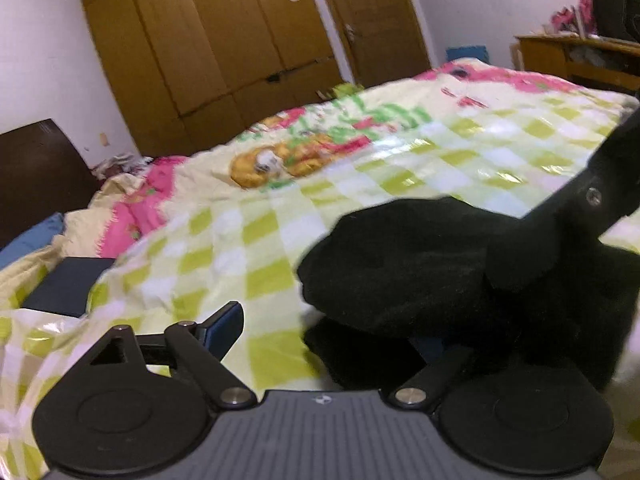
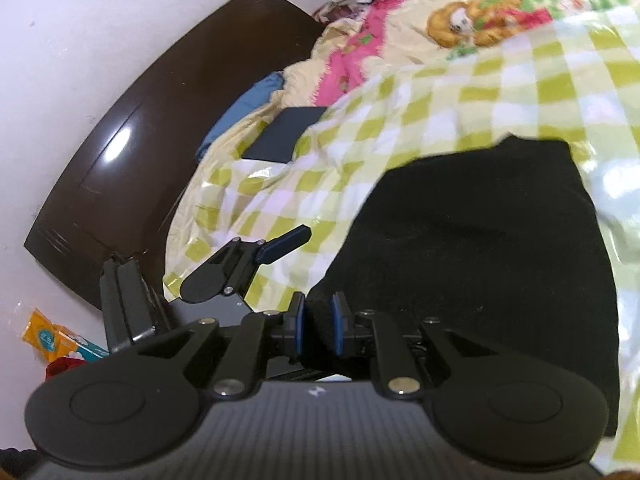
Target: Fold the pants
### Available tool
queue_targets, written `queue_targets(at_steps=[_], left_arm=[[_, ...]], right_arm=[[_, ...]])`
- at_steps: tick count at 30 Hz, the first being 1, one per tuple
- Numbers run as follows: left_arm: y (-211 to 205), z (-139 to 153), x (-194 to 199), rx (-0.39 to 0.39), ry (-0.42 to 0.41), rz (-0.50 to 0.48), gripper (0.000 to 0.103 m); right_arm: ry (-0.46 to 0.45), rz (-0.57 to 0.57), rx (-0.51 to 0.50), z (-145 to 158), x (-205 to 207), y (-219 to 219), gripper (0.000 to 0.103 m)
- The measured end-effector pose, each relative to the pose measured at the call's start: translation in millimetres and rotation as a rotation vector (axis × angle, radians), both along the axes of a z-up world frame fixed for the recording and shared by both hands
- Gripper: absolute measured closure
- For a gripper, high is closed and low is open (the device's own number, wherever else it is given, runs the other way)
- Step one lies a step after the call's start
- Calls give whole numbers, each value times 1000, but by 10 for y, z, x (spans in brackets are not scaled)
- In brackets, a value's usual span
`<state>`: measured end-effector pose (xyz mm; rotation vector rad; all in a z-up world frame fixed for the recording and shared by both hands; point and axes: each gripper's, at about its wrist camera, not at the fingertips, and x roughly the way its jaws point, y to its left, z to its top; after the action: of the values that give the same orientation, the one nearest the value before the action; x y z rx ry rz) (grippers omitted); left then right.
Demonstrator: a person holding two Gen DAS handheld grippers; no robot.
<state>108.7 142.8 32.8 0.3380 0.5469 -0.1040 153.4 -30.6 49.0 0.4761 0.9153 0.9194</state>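
Note:
The black pants (image 1: pixel 420 268) lie bunched on the green-checked bedcover (image 1: pixel 224 248). My left gripper (image 1: pixel 332 332) is open; its left finger (image 1: pixel 224 326) shows free over the cover, and its right finger is hidden under the black cloth. My right gripper (image 2: pixel 318 322) is shut on a fold of the pants (image 2: pixel 480 260) at their near edge, blue pads (image 2: pixel 298 320) pressed on the cloth. In the right wrist view the left gripper (image 2: pixel 280 246) sits open just left of the pants. In the left wrist view the right gripper's body (image 1: pixel 592 184) comes in from the right above the pants.
A dark flat box (image 1: pixel 68 286) lies on the bed at the left, also in the right wrist view (image 2: pixel 284 134). A dark brown headboard (image 2: pixel 120 152) stands behind it. Wooden wardrobe doors (image 1: pixel 224 40) and a wooden shelf (image 1: pixel 580 58) stand beyond the bed. Packets (image 2: pixel 44 338) lie on the floor.

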Motion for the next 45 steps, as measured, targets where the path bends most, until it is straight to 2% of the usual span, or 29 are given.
queue_targets(at_steps=[3,6,8,12,14,17,20,23,25,26,28,30,32,35,37,39,42,45], left_arm=[[132,-27,91,-22,-16,30,3],[219,-212,133,23,21,87,3],[276,-365,65,75,63,112,3],[459,-456,-207,65,120,144,3],[542,-429,-289,45,132,177,3],[594,-236,-310,-20,96,207,3],[418,34,-260,-63,15,165,3],[156,128,-166,-79,-12,101,3],[-6,32,-81,-53,28,79,3],[-59,-58,-28,-37,67,80,3],[-84,-248,35,-28,148,97,2],[-45,-287,17,-57,171,134,2],[-10,-191,-10,-90,169,166,1],[-45,-36,-24,-70,127,185,2],[-93,38,-3,-80,106,174,2],[-162,25,29,-56,104,161,2],[-203,-121,61,-12,127,145,2],[-184,-266,75,-7,151,147,1]], right_arm=[[10,-12,37,-27,70,71,88],[34,-14,31,-179,72,176,85],[81,9,6,-355,41,256,82],[84,42,-69,-518,-101,294,79],[63,55,-60,-456,-154,250,78],[20,71,-54,-303,-210,188,75],[-34,44,-76,-213,-275,100,75],[-40,-12,-87,-217,-309,-56,74],[-54,-67,-132,-254,-328,-165,73],[-47,-103,-163,-302,-318,-229,68],[-2,-161,-200,-416,-258,-362,65],[11,-197,-230,-436,-228,-453,65],[-9,-204,-203,-358,-210,-529,65],[-99,-204,-184,-170,-68,-516,65],[-154,-150,-158,-76,125,-355,64],[-132,-80,-111,-96,414,-124,62],[-37,8,-55,-288,854,240,62],[-35,-17,-172,-512,1151,500,73]])
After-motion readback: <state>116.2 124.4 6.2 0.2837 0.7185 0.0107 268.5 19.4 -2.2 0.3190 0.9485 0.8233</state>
